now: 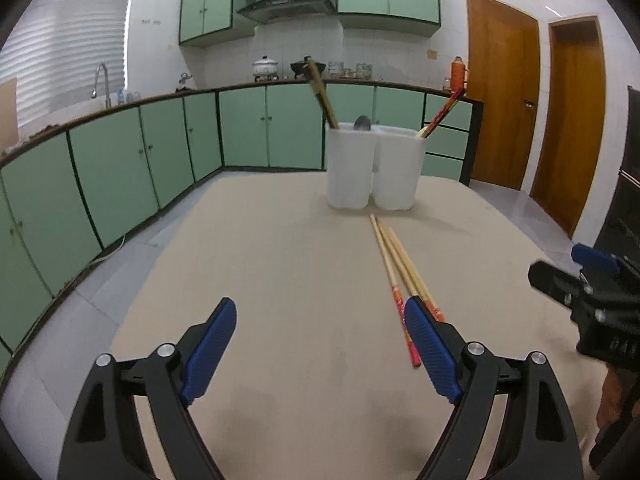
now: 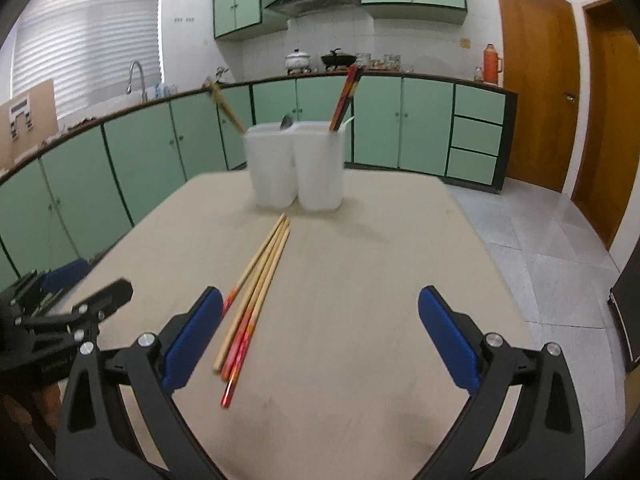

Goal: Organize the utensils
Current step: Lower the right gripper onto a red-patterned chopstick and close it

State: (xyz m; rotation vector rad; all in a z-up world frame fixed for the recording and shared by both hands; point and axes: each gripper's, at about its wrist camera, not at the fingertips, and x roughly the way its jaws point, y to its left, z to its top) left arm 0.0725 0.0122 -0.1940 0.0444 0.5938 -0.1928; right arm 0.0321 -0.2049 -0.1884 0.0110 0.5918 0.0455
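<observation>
Green kitchen cabinets ring a beige table [image 2: 360,280] on which everything sits. Over its near end the right gripper [image 2: 320,336] hovers with its jaws spread wide and nothing between them; its left pad lies just beside the painted ends of the loose chopsticks [image 2: 256,292], which sit outside the gap. The left gripper [image 1: 320,344] is likewise wide open and empty, its right pad overlapping the same bundle in its own view. Further out, the chopsticks fan slightly and point toward two white holders [image 2: 296,168] standing side by side, touching. The left holder has a wooden handle and a spoon, the right one a few red chopsticks [image 2: 345,98].

The main risk is a partial pick: because the sticks are splayed, closing on them may catch some and roll the rest aside. Both grippers crowd the same ends, so they could bump. A long bundle held by one end may also tilt and knock a holder.
</observation>
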